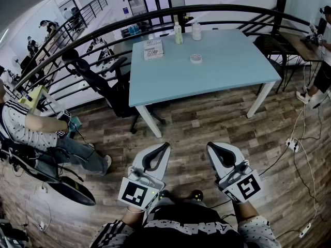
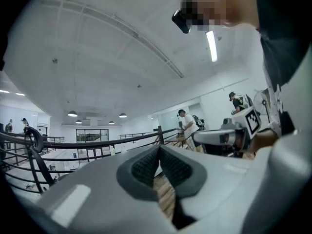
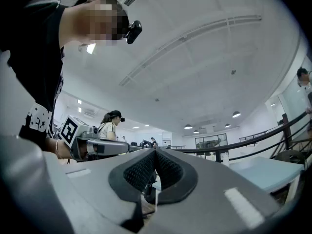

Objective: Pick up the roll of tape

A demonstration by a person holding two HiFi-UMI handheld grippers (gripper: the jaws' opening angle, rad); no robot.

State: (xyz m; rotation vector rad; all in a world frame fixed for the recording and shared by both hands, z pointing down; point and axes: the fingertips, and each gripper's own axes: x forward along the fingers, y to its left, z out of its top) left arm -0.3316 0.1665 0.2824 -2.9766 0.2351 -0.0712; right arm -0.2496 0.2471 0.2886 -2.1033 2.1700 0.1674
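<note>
The small pale roll of tape lay flat on the light blue rectangular table, in the upper middle of the head view. It sat alone near the table's centre, well apart from both tools.

Low in that frame, the left gripper and the right gripper were held side by side over the floor. Both pointed roughly level toward the table and neither was near it. In each gripper view the ribbed dark pads were pressed together at their tips with nothing between them; the right gripper's pads were the same.

Each gripper carried a cube with a black-and-white square marker. Behind the tape stood a pale green bottle and a clear bottle. To the left lay a white printed box, its print too small to read.

The floor was brown wood plank. A black office chair stood at the table's left end, and a curved black railing ran behind it. A seated person was at the left edge.
</note>
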